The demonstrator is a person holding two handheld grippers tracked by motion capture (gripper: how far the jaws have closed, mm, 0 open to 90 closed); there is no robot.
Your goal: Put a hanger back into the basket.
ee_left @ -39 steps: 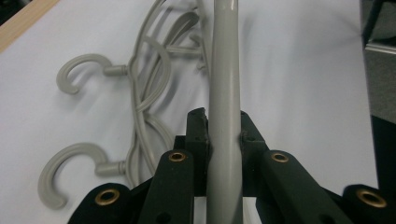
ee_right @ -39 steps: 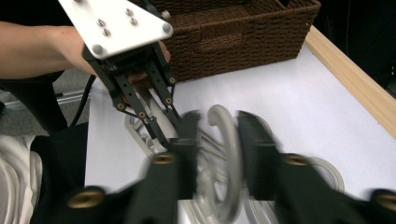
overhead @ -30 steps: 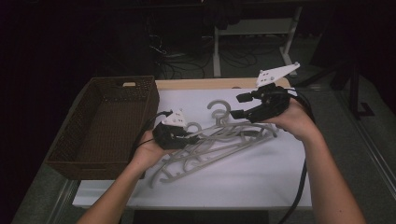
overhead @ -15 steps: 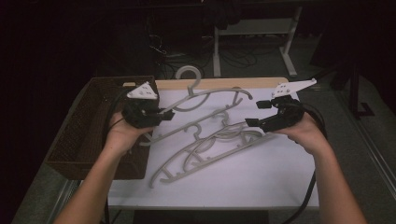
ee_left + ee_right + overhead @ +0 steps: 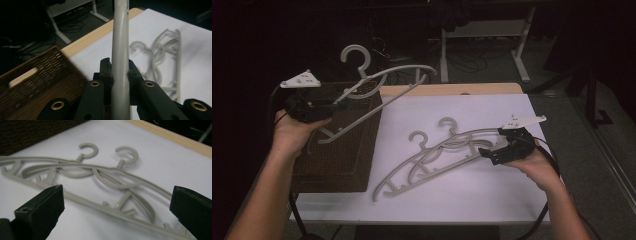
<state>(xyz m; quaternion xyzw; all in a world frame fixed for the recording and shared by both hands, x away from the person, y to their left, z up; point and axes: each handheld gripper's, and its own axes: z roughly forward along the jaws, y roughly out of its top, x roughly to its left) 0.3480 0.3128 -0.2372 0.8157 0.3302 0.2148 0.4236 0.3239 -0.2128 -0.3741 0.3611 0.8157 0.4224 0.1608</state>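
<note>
A desk point(image 5: 492, 200) with a white top and a wooden strip along its far edge carries everything. On its left side sits a dark brown woven basket point(image 5: 337, 160), rectangular, with a slotted handle opening that shows in the left gripper view point(image 5: 23, 77).

Above the basket, lifted off the desk, is a grey plastic hanger point(image 5: 382, 95), tilted, with its hook pointing up and away toward the far left and one end reaching right past the basket's far corner. The left claw point(image 5: 334, 104) is clenched on this raised hanger near its lower left end; in the left gripper view the grey bar point(image 5: 120, 62) runs straight up between the two black jaws, which press against it from both sides. The person's left hand point(image 5: 294, 131) holds that gripper over the basket's left rim.

Two more grey hangers point(image 5: 437, 155) lie flat in the middle of the desk, overlapping each other, hooks toward the far side and their long bars slanting from the near left up to the right. In the right gripper view they point(image 5: 100, 180) lie tangled just ahead of the jaws.

The right claw point(image 5: 486, 151) rests at the right ends of these hangers, released, its jaws spread wide apart with nothing between them. The right hand point(image 5: 537, 167) holds it low over the right side of the desk.
</note>
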